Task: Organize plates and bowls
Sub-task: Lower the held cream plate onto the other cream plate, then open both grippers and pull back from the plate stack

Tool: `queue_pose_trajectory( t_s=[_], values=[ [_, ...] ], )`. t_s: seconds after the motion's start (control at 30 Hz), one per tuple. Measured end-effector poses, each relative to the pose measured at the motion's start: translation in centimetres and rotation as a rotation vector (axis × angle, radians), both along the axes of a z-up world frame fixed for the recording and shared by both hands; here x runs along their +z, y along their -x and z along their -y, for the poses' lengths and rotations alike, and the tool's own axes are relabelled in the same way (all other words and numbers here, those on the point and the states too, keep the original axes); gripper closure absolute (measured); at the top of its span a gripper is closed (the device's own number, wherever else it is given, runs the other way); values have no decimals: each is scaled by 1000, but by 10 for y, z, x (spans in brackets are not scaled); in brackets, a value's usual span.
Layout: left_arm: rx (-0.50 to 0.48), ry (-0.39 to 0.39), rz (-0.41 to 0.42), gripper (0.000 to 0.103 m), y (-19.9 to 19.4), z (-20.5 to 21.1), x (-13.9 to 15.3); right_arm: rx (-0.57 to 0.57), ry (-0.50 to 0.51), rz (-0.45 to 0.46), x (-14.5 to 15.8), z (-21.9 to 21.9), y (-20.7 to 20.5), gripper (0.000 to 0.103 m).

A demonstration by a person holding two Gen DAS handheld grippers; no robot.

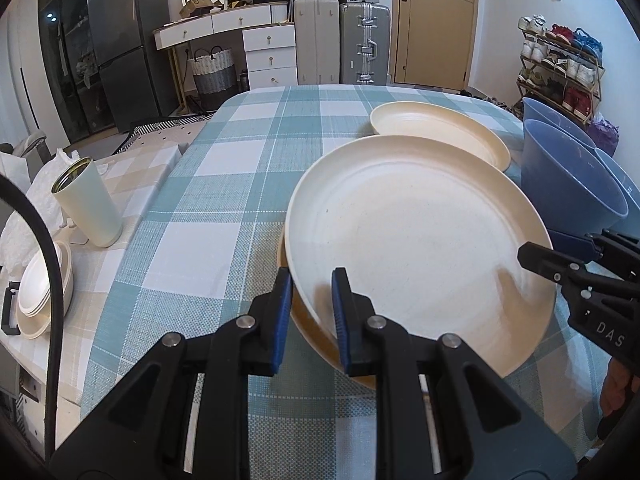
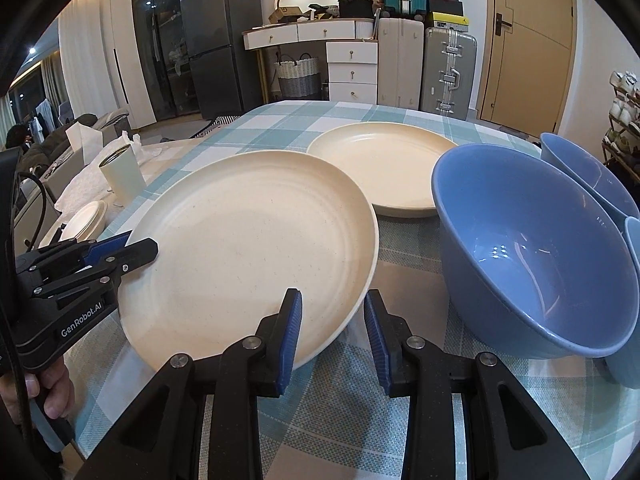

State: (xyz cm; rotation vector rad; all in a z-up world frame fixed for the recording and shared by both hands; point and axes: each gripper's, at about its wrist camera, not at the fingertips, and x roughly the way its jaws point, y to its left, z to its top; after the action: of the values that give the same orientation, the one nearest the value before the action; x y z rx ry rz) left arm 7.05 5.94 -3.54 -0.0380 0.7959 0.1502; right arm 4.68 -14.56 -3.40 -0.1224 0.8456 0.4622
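My left gripper point(image 1: 311, 280) is shut on the near-left rim of a cream plate point(image 1: 420, 240), tilted above another cream plate point(image 1: 310, 326) under it. In the right wrist view the held plate point(image 2: 248, 248) is tilted with the left gripper point(image 2: 132, 246) clamped on its left edge. My right gripper point(image 2: 333, 300) is open and empty, its jaws astride the plate's near right rim without gripping; it shows at the right of the left wrist view point(image 1: 560, 256). A second cream plate point(image 1: 436, 132) point(image 2: 384, 164) lies farther back. Blue bowls point(image 2: 532, 248) point(image 1: 568, 180) stand at the right.
The table has a teal checked cloth point(image 1: 224, 184). At the left, a pale green cup point(image 1: 88, 204) and stacked cream bowls point(image 1: 44, 292) sit on a side surface. More blue bowls point(image 2: 588, 176) stand at the table's right edge. Suitcases, drawers and a fridge stand beyond.
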Motion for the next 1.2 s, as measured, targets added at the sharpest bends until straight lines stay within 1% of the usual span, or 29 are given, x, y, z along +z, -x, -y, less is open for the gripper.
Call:
queue_pose_trajectory(
  t_s=[0.13, 0.27, 0.4, 0.57, 0.7, 0.83, 0.9, 1.0, 1.03, 1.07, 1.1, 1.13, 1.17, 1.2],
  values=[
    [-6, -4, -1, 86, 0, 1, -1, -2, 9, 7, 1, -1, 0, 70],
    [-17, -22, -2, 83, 3, 5, -1, -2, 20, 12, 0, -2, 1, 69],
    [-28, -26, -4, 81, 4, 6, -2, 4, 20, 13, -1, -2, 2, 65],
    [-31, -27, -7, 80, 2, 5, -2, 10, 23, 18, -2, -3, 0, 62],
    [-18, -17, -9, 80, 1, 1, -2, 23, 15, 22, 0, -4, 1, 55],
    [-16, -16, -16, 79, 0, -3, -5, 47, 41, 46, 0, -9, 3, 55],
    [-13, -16, -21, 79, 1, -4, -6, 52, 32, 33, -2, -10, 2, 55],
    [-15, 4, -29, 74, 1, -8, -9, 56, 31, 24, -3, -10, 2, 55],
    [-15, 8, -30, 70, 0, -8, -9, 58, 31, 23, -3, -9, 2, 54],
    [-15, 10, -27, 64, 1, -8, -8, 61, 28, 21, -3, -9, 2, 52],
    [-16, 11, -18, 60, 1, -8, -6, 62, 27, 20, -2, -9, 1, 47],
    [-20, 15, -5, 52, 2, -8, -4, 62, 25, 20, -1, -8, 2, 44],
    [-22, 21, 12, 41, 4, -8, 0, 64, 15, 24, 1, -7, 3, 35],
    [-20, 26, 24, 35, 6, -8, 3, 67, 2, 31, 4, -6, 4, 25]
  ],
)
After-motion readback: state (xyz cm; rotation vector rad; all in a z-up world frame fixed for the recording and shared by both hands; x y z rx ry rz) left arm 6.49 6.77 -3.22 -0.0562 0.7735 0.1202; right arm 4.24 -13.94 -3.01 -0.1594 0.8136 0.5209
